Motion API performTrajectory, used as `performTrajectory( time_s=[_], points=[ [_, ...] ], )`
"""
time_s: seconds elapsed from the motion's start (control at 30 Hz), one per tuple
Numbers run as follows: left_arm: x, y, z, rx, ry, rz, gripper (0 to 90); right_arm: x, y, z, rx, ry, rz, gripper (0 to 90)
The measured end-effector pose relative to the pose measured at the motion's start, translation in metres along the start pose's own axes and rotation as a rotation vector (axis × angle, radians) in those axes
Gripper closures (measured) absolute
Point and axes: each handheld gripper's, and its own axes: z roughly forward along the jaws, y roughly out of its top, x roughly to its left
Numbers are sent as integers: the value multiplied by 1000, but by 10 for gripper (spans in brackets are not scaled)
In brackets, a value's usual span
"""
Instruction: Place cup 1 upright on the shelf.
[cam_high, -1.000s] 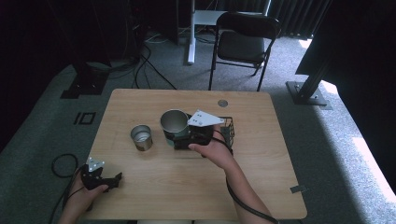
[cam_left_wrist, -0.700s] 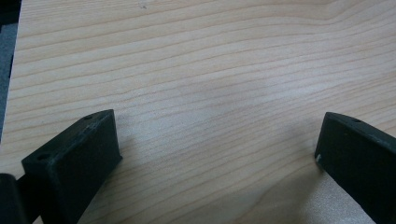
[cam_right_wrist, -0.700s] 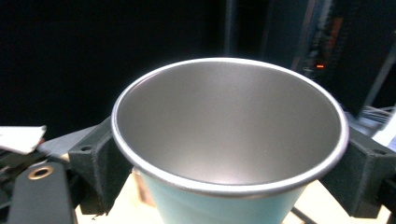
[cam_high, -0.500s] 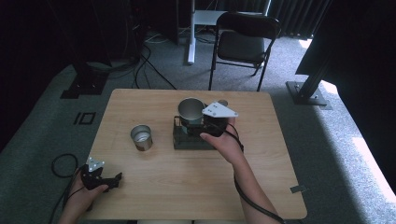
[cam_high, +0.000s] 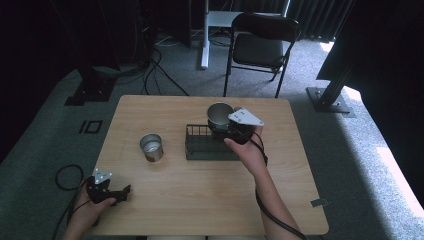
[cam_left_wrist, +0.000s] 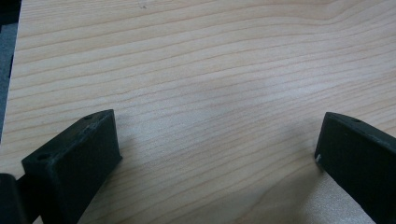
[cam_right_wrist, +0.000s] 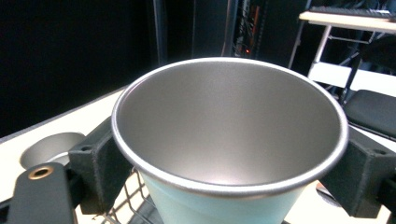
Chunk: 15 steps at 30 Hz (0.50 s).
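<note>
In the high view, a metal cup (cam_high: 220, 114) is held up by the right claw (cam_high: 226, 126), just above the far end of a black wire basket (cam_high: 202, 145). A second cup (cam_high: 151, 147) is left standing well off to that claw's left.

In the left gripper view, the left claw (cam_left_wrist: 217, 149) is spread wide over the bare table (cam_left_wrist: 210, 60), with nothing held.

In the right gripper view, the cup is pinched between the two jaws. It probably still has to be set down.

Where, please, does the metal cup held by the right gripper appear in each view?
High view: metal cup above the wire basket's far right end, centre.
Left gripper view: bare table.
Right gripper view: cup centre, between the jaws.
Shared landmark: second cup.
</note>
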Motion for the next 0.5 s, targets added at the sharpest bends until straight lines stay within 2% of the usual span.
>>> performTrajectory(
  time_s=[0.33, 0.5],
  points=[
    [0, 0, 0, 1, 0, 2, 4, -18, -19, 0, 22, -67, 18, 128],
    [0, 0, 0, 1, -1, 1, 4, -27, -29, 1, 42, -80, 37, 128]
  ],
)
